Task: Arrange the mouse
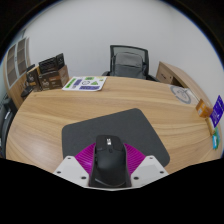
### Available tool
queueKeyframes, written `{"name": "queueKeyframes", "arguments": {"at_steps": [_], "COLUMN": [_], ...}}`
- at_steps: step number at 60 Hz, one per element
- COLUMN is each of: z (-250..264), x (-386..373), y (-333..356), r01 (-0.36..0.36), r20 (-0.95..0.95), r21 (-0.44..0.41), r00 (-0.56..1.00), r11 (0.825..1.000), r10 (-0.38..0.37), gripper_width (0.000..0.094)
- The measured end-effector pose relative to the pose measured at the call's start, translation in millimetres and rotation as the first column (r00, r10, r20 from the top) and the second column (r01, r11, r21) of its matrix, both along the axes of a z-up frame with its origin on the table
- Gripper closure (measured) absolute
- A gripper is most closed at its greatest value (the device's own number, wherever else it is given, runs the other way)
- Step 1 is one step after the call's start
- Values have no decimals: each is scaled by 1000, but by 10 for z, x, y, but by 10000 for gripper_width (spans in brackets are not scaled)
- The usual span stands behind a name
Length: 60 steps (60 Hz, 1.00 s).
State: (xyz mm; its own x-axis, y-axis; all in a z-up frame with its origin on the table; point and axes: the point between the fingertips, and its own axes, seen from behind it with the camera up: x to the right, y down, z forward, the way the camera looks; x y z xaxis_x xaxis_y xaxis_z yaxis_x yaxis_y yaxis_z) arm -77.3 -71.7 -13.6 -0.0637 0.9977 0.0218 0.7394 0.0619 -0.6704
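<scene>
A wooden tabotop is wrong word.

Let me write it properly.

The wooden tabletop [60, 125] carries a dark mouse mat [90, 132] just ahead of the tool [110, 172]. The black mouse [109, 160] sits between the tool's magenta pads [87, 157], seemingly pinched by both, its long axis running along the fingers toward the mat.

We see a black computer mouse [110, 160] with a matte, rounded shell and a scroll wheel set in the middle of its far end. It lies flat, its length running straight away from us, on the near edge of a dark grey mouse mat [112, 133] that rests on the wooden tabletop [150, 100]. The mouse sits between the two fingers of the hand-held gripper [110, 168], whose magenta pads [87, 157] lie close against its sides; we cannot tell whether they press on it.
</scene>
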Motion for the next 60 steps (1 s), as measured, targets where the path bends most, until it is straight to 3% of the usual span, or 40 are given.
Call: {"name": "queueKeyframes", "arguments": {"at_steps": [16, 19, 23, 25, 39, 60], "z": [2, 15, 162, 263, 1107, 2114], "x": [46, 107, 178, 219, 742, 2218], "y": [-6, -5, -3, 14, 361, 1076], "r01": [13, 14, 10, 9, 39, 132], "r20": [7, 25, 8, -6, -65, -88], "r21": [-21, -28, -50, -53, -50, -15], "r00": [1000, 1000, 1000, 1000, 997, 987], "r11": [1000, 1000, 999, 999, 998, 991], "r10": [-13, -13, -9, -10, -42, -133], "gripper_width": [459, 339, 56, 91, 84, 82]}}
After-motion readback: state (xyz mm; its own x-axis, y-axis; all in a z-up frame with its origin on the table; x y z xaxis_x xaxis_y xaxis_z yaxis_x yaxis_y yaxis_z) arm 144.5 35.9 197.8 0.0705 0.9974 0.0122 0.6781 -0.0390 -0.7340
